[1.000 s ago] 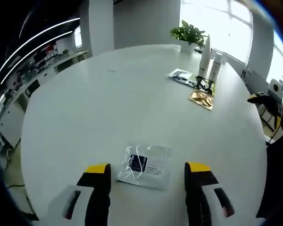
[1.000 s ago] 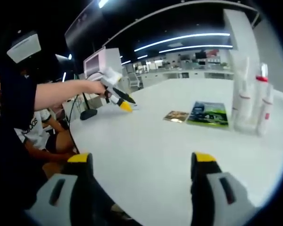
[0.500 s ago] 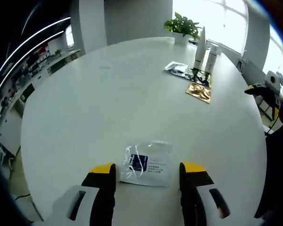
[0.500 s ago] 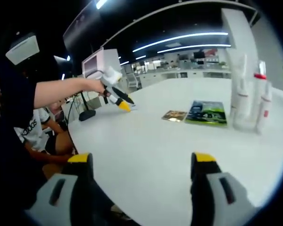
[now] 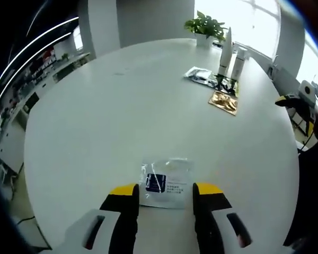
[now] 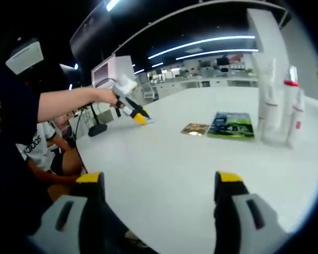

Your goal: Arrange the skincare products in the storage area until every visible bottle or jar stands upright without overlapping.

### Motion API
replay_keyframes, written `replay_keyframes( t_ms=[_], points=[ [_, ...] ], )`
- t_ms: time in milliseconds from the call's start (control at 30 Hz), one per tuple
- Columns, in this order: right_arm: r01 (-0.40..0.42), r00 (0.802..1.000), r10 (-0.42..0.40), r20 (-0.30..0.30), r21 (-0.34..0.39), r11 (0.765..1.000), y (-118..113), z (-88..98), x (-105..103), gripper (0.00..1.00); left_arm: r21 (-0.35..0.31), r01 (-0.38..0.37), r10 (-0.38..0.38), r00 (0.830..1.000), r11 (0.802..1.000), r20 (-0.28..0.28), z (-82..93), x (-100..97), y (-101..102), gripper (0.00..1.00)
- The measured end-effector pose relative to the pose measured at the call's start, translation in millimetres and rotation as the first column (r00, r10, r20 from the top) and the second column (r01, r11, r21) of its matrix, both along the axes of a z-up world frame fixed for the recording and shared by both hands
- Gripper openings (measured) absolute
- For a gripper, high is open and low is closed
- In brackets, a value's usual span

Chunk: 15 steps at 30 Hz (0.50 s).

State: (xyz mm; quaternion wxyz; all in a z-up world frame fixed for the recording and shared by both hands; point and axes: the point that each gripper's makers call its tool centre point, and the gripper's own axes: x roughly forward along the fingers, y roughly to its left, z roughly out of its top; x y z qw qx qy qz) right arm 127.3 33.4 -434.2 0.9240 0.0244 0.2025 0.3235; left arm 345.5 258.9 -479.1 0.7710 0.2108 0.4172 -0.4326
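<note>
Left gripper (image 5: pixel 164 190) hung open over a clear sachet (image 5: pixel 166 182) near the tabletop (image 5: pixel 111 116) edge; it looked light, limp, slippery, best pinched by its rim.

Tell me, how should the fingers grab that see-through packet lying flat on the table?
Probably by its near edge: the clear packet lies flat on the white table, too thin to pinch from above. The left gripper already straddles that edge, so slide in low from this side and close.

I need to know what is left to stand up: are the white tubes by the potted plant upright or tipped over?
Upright. In the left gripper view both white tubes stand on end beside the potted plant, rising above the flat sachets.
</note>
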Motion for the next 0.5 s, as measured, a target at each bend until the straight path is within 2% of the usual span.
replay_keyframes(
  t_ms=[100,167,200,233,267,500],
  points=[
    [-0.002,1.000,0.002,0.000,0.001,1.000,0.9,-0.1,0.1,0.85,0.005,-0.004,0.004,1.000,1.000,-0.004,0.2,-1.4,-1.2,0.38],
    [-0.002,1.000,0.002,0.001,0.003,1.000,1.0,0.5,0.4,0.85,0.012,0.005,-0.005,1.000,1.000,-0.008,0.2,-3.7,-2.6,0.31],
    [-0.001,1.000,0.001,0.002,0.004,1.000,0.8,0.7,0.6,0.85,0.013,0.009,-0.009,1.000,1.000,-0.012,-0.1,-4.6,-3.2,0.25],
    [-0.001,1.000,0.001,0.002,0.004,1.000,0.1,0.7,1.1,0.85,0.030,0.042,-0.041,0.999,0.999,-0.034,-0.5,-9.7,-2.6,0.10],
    [0.000,1.000,0.000,0.002,0.003,1.000,-0.6,0.6,1.6,0.85,0.027,0.026,-0.026,0.999,0.999,-0.021,0.1,-8.2,-3.8,0.09],
    [0.001,1.000,-0.001,-0.001,0.000,1.000,-2.3,-0.5,-0.3,0.85,0.035,0.018,-0.017,0.999,0.999,-0.045,-1.5,-9.8,-1.8,0.04]
  ],
)
